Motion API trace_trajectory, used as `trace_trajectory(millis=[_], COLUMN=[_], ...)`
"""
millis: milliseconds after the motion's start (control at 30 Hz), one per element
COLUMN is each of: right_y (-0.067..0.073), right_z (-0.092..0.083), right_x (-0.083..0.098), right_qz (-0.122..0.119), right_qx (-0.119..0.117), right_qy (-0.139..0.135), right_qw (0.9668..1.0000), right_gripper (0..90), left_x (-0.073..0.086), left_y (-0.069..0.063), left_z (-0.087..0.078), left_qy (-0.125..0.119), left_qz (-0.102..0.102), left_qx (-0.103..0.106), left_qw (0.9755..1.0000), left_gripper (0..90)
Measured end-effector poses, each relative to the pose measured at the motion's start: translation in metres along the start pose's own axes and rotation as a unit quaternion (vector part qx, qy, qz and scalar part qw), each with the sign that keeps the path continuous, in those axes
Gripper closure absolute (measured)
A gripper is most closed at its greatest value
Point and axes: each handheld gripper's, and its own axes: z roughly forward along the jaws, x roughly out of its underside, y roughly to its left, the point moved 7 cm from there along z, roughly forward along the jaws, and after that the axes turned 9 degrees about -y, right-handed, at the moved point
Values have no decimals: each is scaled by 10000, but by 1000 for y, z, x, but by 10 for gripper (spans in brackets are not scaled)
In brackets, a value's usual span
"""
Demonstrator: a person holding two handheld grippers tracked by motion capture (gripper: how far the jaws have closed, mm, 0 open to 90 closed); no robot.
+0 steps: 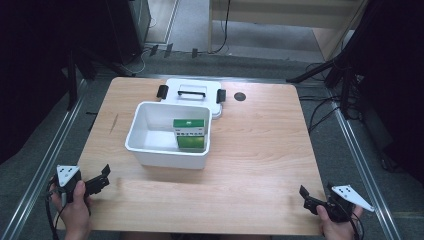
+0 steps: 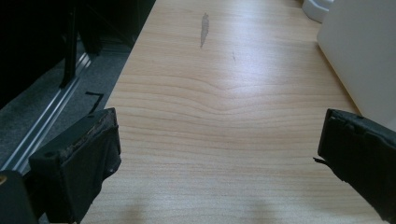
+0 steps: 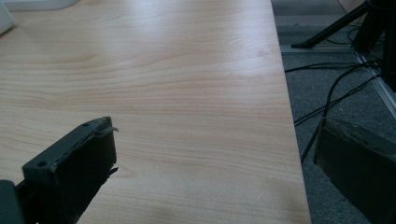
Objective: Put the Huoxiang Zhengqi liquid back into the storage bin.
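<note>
Grippers: left (image 1: 102, 177) and right (image 1: 306, 196) held agape, empty | risk: bin (image 1: 150, 150) nudged, green box (image 1: 189, 131) toppled

High view: fixed above your side, looking forward and down; whole tabletop (image 1: 250, 150) in frame, floor beyond at top. Left gripper view: low and close over the tabletop's left edge, facing away from you; white bin (image 2: 364, 51) wall at upper right of frame, shared with the high view. Right gripper view: low over the right edge, floor cables (image 3: 327, 88) at right.
</note>
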Motion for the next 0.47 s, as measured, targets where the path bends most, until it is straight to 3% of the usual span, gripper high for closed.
trace_trajectory(millis=[33, 133, 367, 467], right_y=[-2, -3, 0, -2], right_z=[-3, -3, -1, 1], right_x=[0, -1, 0, 2], right_qz=[114, 150, 54, 190], right_qx=[10, 31, 68, 29], right_qy=[-86, -102, -13, 130], right_qw=[9999, 9998, 10000, 9997], right_gripper=[0, 0, 2, 2], left_x=[0, 0, 0, 0], left_y=[-1, -1, -2, -1], left_z=[0, 0, 0, 0], left_qy=[19, 14, 4, 17], left_qz=[32, 53, 82, 61], left_qx=[-6, -9, -25, -16], left_qw=[10000, 10000, 10000, 10000], left_gripper=[0, 0, 2, 2])
